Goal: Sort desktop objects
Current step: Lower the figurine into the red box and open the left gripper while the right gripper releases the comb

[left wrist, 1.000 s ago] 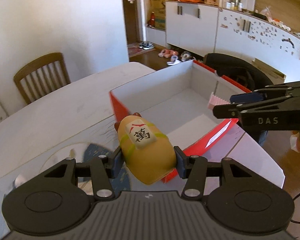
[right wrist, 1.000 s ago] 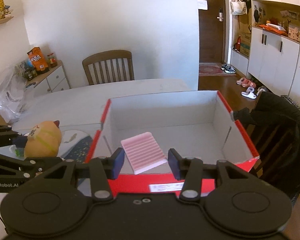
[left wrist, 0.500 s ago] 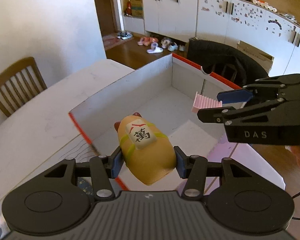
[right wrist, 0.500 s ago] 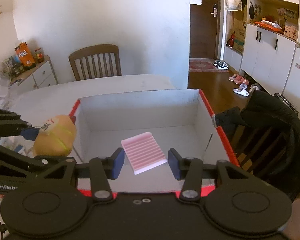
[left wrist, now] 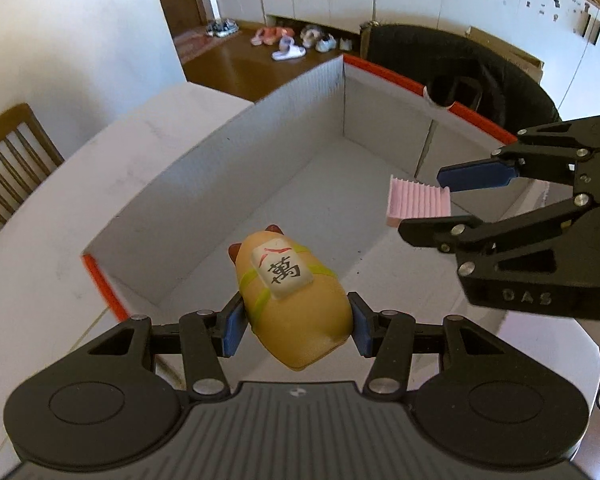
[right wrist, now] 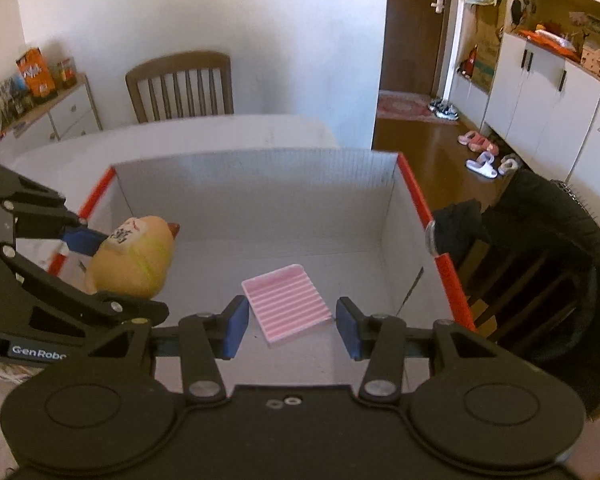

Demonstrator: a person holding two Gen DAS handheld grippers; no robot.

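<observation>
The left gripper is clamped on the yellow cat figurine and the right gripper on the pink ridged tray, both held over the open red-edged box on the counter, so neither is yet released inside, and the box floor looks bare.

Open box interior, walls around

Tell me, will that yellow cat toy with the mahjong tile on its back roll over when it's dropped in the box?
Probably it wobbles: the rounded, glossy yellow cat figurine looks egg-shaped, so it may rock or roll on the flat floor of the red-edged white cardboard box. It seems hard, keeping its shape between the left gripper pads. Glossy skin may be slippery.
</observation>
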